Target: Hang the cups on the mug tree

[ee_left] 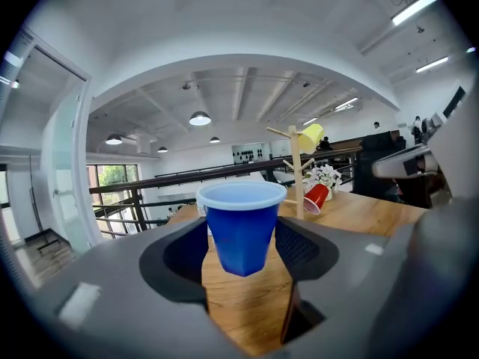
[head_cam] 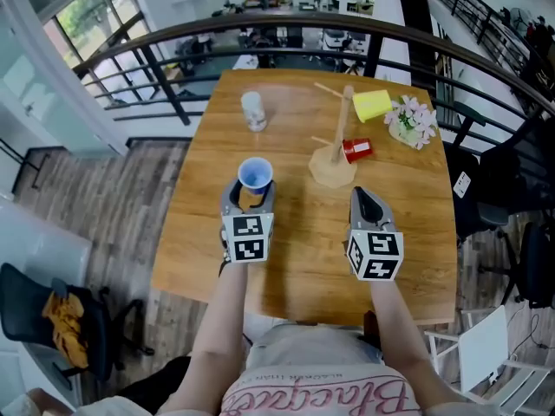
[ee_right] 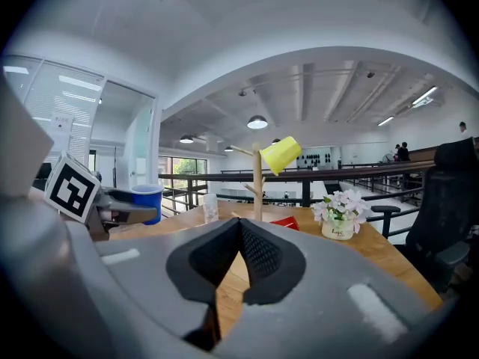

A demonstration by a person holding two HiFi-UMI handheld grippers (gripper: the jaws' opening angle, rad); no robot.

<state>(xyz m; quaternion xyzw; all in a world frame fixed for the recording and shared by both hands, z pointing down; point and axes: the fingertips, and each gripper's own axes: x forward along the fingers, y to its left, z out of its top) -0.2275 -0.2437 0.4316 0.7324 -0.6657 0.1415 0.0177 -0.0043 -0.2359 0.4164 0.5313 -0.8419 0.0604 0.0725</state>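
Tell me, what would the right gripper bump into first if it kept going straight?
Most likely the mug tree, low near its base; the red cup is right beside it. Depth is hard to judge.

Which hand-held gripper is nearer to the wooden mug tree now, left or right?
Right. The right hand-held gripper sits just in front of the base of the mug tree; the left hand-held gripper, holding the blue cup, is farther off to its left.
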